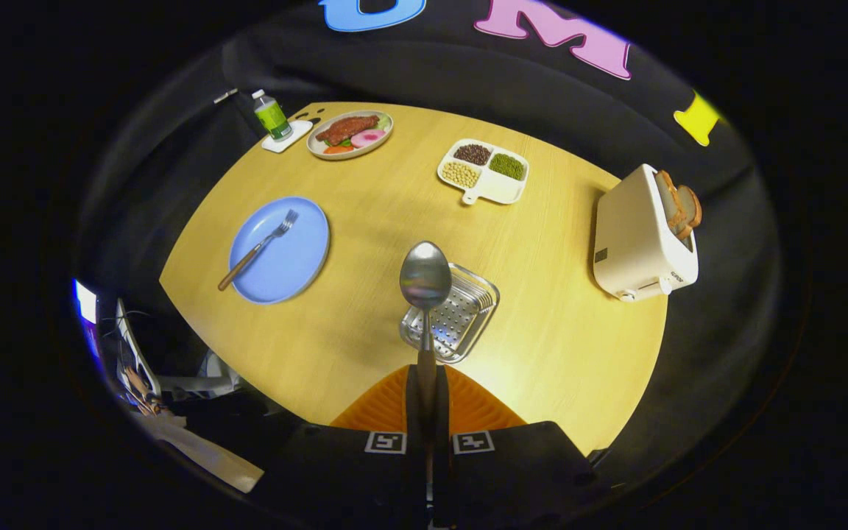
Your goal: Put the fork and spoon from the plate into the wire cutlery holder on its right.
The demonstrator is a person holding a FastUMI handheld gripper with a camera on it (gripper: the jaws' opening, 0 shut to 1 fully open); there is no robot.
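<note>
Now the gripper [428, 401] is clamped on the spoon [425, 283] by its handle, bowl raised over the wire holder [468, 309] — first utensil in hand. Next comes lowering it in; the fork [262, 246] waits on the plate [299, 265].

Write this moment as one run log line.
gripper: shut on spoon | spoon: above wire cutlery holder | fork: on blue plate

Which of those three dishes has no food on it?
The blue plate, beside the metal cutlery holder: it carries only a fork. The oval plate and divided tray hold food. The gripper grips the spoon.
</note>
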